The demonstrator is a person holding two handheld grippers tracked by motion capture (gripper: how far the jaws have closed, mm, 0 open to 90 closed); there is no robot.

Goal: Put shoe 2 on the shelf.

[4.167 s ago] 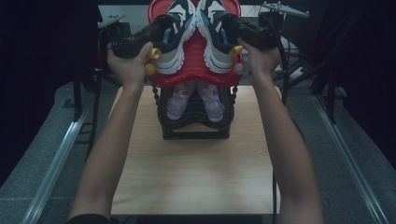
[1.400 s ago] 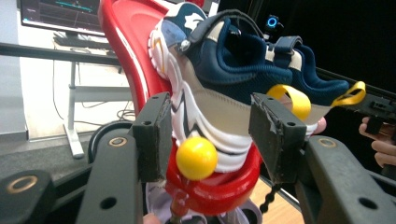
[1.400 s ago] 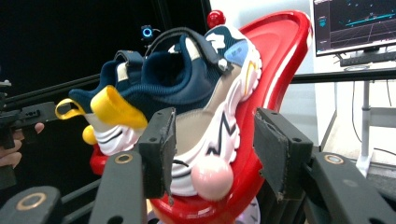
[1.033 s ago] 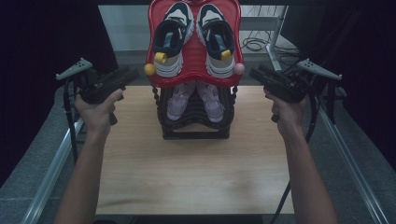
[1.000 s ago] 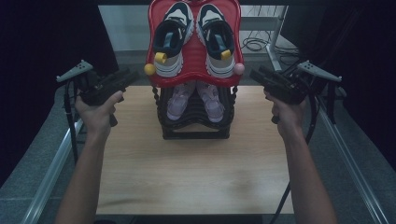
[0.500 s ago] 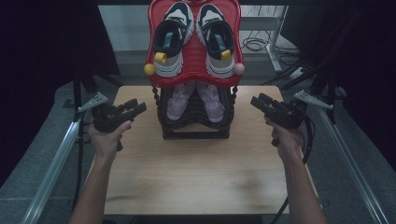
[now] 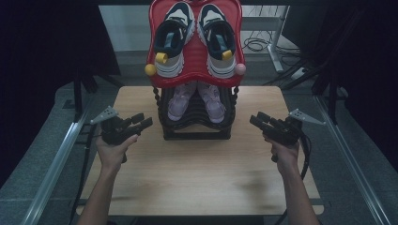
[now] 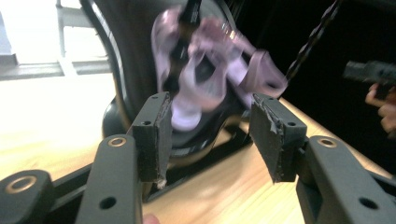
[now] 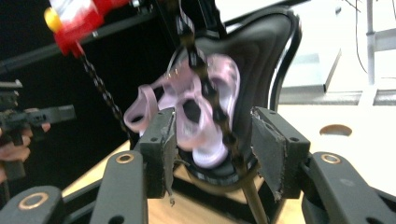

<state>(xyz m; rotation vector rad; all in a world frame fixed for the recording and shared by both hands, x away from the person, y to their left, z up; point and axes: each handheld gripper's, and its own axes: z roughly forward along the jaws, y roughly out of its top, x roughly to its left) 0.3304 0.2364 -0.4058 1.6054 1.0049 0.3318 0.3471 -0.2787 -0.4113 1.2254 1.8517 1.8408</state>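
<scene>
The left hand-held gripper [image 7: 141,123] hovers low over the left side of the counter [image 7: 197,183], its jaws spread and holding nothing; the left gripper view shows a wide gap between the pads. The right hand-held gripper [image 7: 259,120] mirrors it on the right side, jaws likewise spread and empty. Both point inward and slightly toward the far edge, at the black shoe rack [image 7: 196,129] standing between them at the counter's far middle.

On the rack's lower tier sits a pair of pale purple sandals [image 7: 196,101], toes toward the far side and heels nearer the person, so each sandal's long axis runs near-to-far, across the line of either gripper's approach. The left sandal lies closer to the left gripper, the right sandal to the right one; the two grippers look about equally distant from the rack. A red upper tray [image 7: 196,77] carrying a pair of sneakers [image 7: 195,35] overhangs the sandals, so any reach would likely have to come in from the side, under that tray and past the black beaded posts [image 7: 156,101].
</scene>
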